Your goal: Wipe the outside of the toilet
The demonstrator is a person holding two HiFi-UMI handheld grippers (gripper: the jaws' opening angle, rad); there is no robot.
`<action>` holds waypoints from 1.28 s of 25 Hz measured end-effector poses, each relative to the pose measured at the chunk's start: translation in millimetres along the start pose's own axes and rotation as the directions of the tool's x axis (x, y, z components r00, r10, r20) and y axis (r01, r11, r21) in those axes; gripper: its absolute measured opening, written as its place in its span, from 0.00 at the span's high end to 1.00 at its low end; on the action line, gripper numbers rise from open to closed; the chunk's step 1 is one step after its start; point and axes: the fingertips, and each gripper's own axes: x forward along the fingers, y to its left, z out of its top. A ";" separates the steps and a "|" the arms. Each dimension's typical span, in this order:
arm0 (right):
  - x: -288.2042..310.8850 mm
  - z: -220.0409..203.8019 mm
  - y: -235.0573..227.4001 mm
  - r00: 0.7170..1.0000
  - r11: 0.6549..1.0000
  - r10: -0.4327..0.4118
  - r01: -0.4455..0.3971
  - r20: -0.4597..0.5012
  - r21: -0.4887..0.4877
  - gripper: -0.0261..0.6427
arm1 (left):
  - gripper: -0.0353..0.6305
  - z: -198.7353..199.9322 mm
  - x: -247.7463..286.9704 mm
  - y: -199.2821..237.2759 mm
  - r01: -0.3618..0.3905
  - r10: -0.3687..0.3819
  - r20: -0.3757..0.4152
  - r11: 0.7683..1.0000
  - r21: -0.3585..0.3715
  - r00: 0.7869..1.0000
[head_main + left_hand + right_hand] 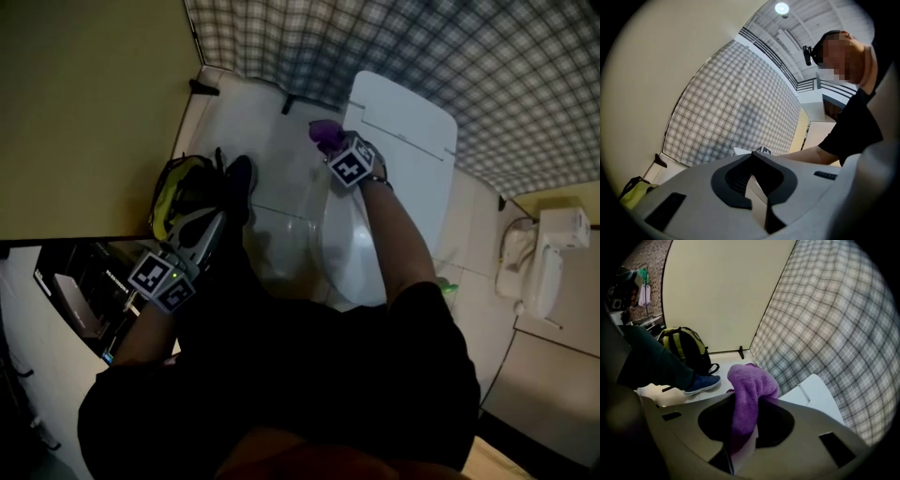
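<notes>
— What is the left gripper [753,154] doing, low at the person's side?

— Idling, I'd say. Its jaws are pressed together with nothing between them, and it points up and away from the work. It is likely held back so the other arm has room.

— And the right gripper [746,399]?

— It is clamped on a purple cloth [751,380]. The jaws pinch the lower part, so a thick fold bulges out past the tips. That makes sense for wiping, since soft terry would meet the porcelain, not hard plastic.

— Where is the toilet [352,253] from there?

— Right below the outstretched right arm, in the middle of the head view. The cloth hangs just at the left edge of the raised lid [403,131], near the hinge end; I cannot tell whether it touches.

— How does the toilet look?

— White, smooth and glossy, with a rounded bowl and a flat, upright lid. The light is dim, so I see no dirt or streaks either way. The outer sides are mostly hidden behind the arm and body.

— Beyond it?

— A blue shoe [701,383] stands on the pale floor beside the bowl. A yellow and black backpack [183,192] lies further left, and the checked wall [375,47] is behind everything.
</notes>
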 end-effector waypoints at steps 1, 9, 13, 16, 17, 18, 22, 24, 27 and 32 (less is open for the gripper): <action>7.6 6.3 -18.0 1.000 1.000 -0.025 0.025 0.010 0.015 0.82 | 0.94 -3.1 3.4 9.3 -0.004 0.004 -0.015 1.000 -0.014 1.000; 66.3 36.5 -137.9 0.984 0.979 -0.177 0.176 0.007 0.101 0.83 | 0.94 -8.2 21.6 69.0 -0.012 0.007 -0.090 0.998 -0.060 0.996; 87.9 44.5 -180.8 0.972 0.962 -0.237 0.236 -0.012 0.134 0.83 | 0.94 -11.5 22.2 90.5 -0.018 0.011 -0.082 0.996 -0.088 0.997; 102.7 49.2 -203.5 0.963 0.947 -0.270 0.269 -0.019 0.172 0.83 | 0.94 -18.0 16.6 104.7 -0.032 0.024 -0.077 0.994 -0.108 0.997; 105.3 49.8 -208.5 0.959 0.940 -0.281 0.280 -0.020 0.194 0.83 | 0.94 -19.9 14.4 109.3 -0.038 0.029 -0.077 0.993 -0.113 0.997; 107.1 49.4 -212.2 0.958 0.932 -0.287 0.284 -0.020 0.227 0.83 | 0.94 -21.8 12.7 113.0 -0.043 0.034 -0.077 0.992 -0.115 0.996; 96.6 45.8 -215.3 0.958 0.893 -0.288 0.265 0.008 0.363 0.83 | 0.94 -25.7 12.0 108.1 -0.040 0.031 -0.076 0.993 -0.110 0.997; 74.4 47.7 -203.2 0.959 0.876 -0.270 0.206 0.089 0.437 0.83 | 0.94 -21.5 9.7 98.5 -0.034 0.028 -0.065 0.994 -0.099 0.997; 24.0 31.4 -177.3 0.936 0.866 -0.256 0.112 0.240 0.488 0.83 | 0.94 -12.4 9.4 76.7 -0.007 0.004 -0.043 0.998 -0.070 0.999; -94.4 -48.7 -104.3 0.930 0.866 -0.182 -0.003 0.321 0.501 0.82 | 0.94 -3.7 28.6 0.9 0.123 -0.123 -0.038 0.992 -0.013 0.992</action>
